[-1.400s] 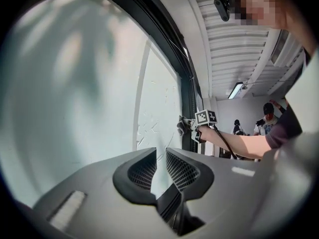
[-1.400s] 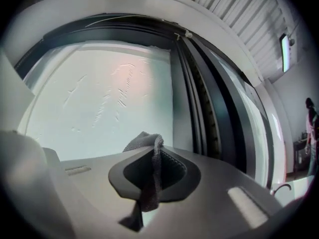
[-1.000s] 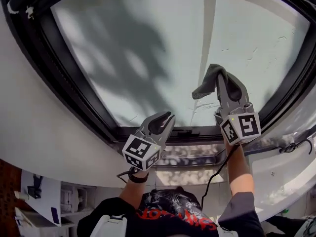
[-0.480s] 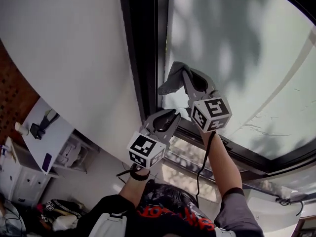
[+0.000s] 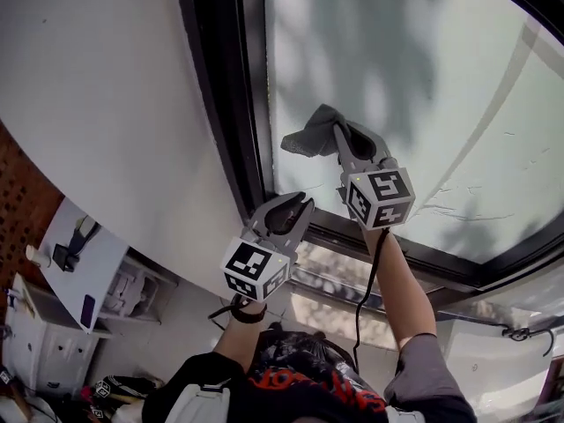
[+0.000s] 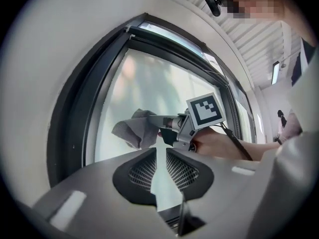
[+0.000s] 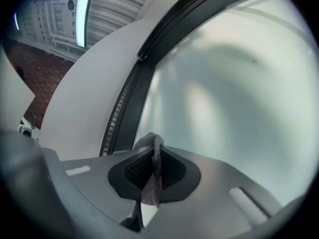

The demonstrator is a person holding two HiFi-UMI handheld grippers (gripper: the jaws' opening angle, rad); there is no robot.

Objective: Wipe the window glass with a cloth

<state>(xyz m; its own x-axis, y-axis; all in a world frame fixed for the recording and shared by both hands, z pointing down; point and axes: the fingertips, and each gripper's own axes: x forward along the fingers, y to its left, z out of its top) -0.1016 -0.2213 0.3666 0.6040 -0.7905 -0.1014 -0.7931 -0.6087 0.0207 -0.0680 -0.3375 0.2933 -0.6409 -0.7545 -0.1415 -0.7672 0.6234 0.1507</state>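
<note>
Right gripper clenched on a grey cloth, cloth held up at the window glass beside the dark frame at left, left gripper nearer, jaws slightly parted, holding nothing

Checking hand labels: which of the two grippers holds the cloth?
The right gripper: its jaws are shut on the grey cloth. The left gripper, lower down, has jaws apart with nothing between them.

Right gripper raised, clamped, left gripper lower, slightly parted
</note>
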